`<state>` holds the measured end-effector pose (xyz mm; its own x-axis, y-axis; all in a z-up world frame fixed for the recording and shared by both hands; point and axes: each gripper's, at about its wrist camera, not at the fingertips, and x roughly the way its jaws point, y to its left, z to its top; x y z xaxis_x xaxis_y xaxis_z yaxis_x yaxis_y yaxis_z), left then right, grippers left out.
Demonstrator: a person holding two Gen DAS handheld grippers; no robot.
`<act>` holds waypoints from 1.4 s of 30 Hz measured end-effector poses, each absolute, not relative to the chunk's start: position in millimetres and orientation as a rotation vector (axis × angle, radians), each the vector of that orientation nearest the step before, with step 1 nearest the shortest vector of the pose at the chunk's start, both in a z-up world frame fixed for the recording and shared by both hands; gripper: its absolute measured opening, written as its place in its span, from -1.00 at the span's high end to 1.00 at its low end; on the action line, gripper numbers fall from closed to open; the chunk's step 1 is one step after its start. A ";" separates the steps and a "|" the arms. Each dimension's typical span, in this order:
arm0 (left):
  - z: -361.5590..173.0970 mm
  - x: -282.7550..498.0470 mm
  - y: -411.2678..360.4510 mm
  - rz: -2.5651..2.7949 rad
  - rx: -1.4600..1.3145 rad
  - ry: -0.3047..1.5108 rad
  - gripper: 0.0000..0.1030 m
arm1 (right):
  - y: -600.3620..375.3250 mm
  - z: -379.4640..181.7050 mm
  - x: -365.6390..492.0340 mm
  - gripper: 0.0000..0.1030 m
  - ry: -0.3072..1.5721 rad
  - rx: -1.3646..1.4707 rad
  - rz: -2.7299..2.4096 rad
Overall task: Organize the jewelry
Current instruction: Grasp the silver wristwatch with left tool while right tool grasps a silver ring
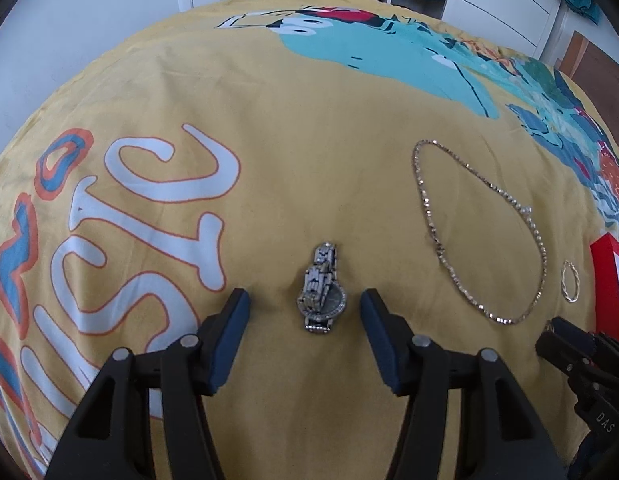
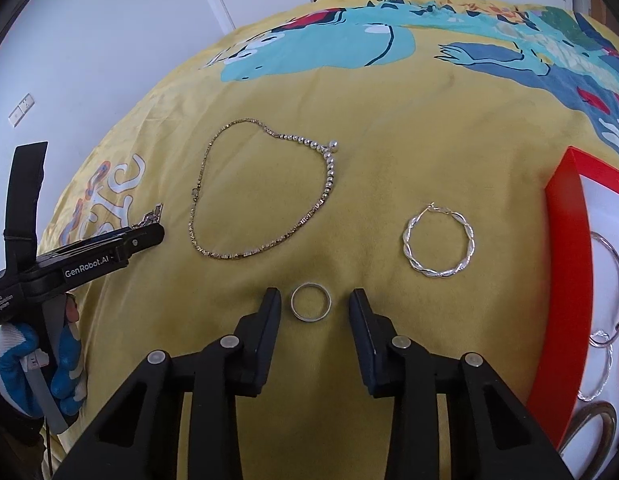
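Where yellow bedspread ends, red box holds silver hoops.

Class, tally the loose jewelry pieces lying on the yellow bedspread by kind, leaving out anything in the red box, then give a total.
Watch: 1
Necklace: 1
Twisted hoop earring: 1
Ring: 1
Total: 4

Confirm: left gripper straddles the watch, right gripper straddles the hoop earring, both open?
Not quite. The right gripper straddles the ring; the hoop earring lies apart, further out, as the right wrist view shows. The left gripper does straddle the watch, both open.
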<state>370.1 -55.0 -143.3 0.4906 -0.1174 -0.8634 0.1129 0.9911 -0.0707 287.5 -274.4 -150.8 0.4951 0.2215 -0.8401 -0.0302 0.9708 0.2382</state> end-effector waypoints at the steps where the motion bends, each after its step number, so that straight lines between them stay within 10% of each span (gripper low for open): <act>1: -144.0 370.3 -55.5 -0.139 -0.004 1.046 -0.01 | -273.1 -151.7 288.7 0.35 1.043 0.199 0.155; 8: -143.6 372.4 -55.7 -0.141 0.007 1.037 0.53 | -264.2 -154.1 289.7 0.60 1.043 0.164 0.170; 42: -3.9 269.9 -28.7 -0.149 -0.018 0.866 0.58 | -266.0 -9.1 187.7 0.61 0.854 0.117 0.146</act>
